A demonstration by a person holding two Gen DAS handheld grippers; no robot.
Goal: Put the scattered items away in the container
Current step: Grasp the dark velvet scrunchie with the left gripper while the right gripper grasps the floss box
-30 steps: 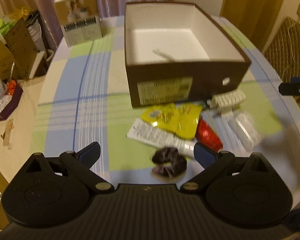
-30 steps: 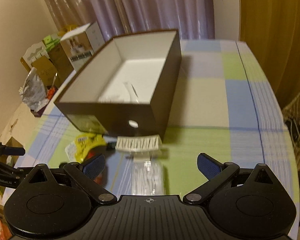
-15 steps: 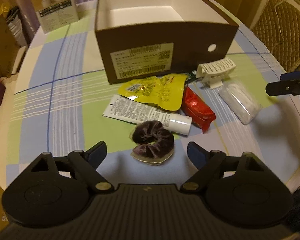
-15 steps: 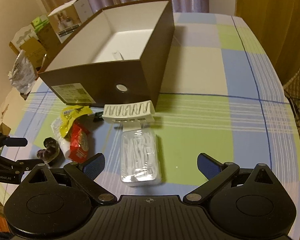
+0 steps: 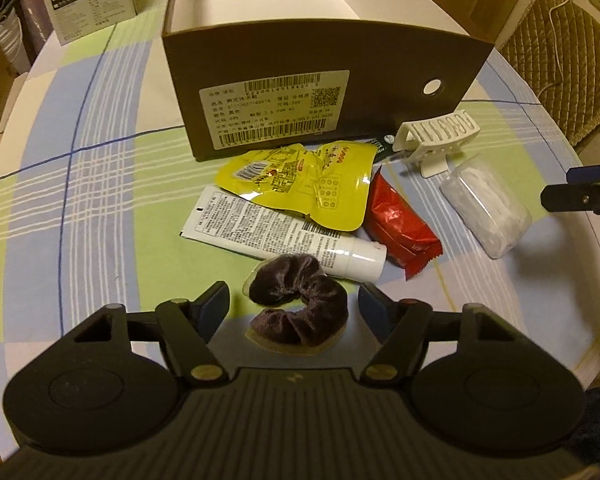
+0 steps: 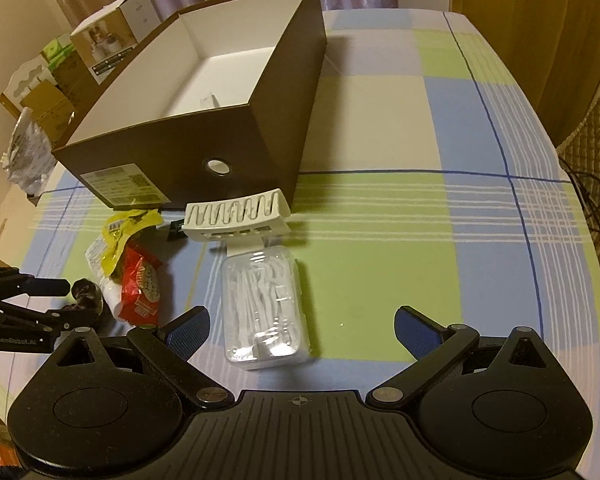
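Our left gripper (image 5: 293, 303) is closing around the scrunchie (image 5: 299, 307), pads not yet touching; the box (image 5: 320, 92) lies at twelve o'clock. Our right gripper (image 6: 302, 326) gapes over the floss case (image 6: 265, 308).

Left gripper (image 5: 293, 305): black two-finger tool with blue pads, pitched steeply downward; jaws closing, pads not yet touching the dark velvet scrunchie (image 5: 300, 304) between them.
Right gripper (image 6: 302, 326): same black build, tilted steeply down; jaws spread wide, nothing gripped.
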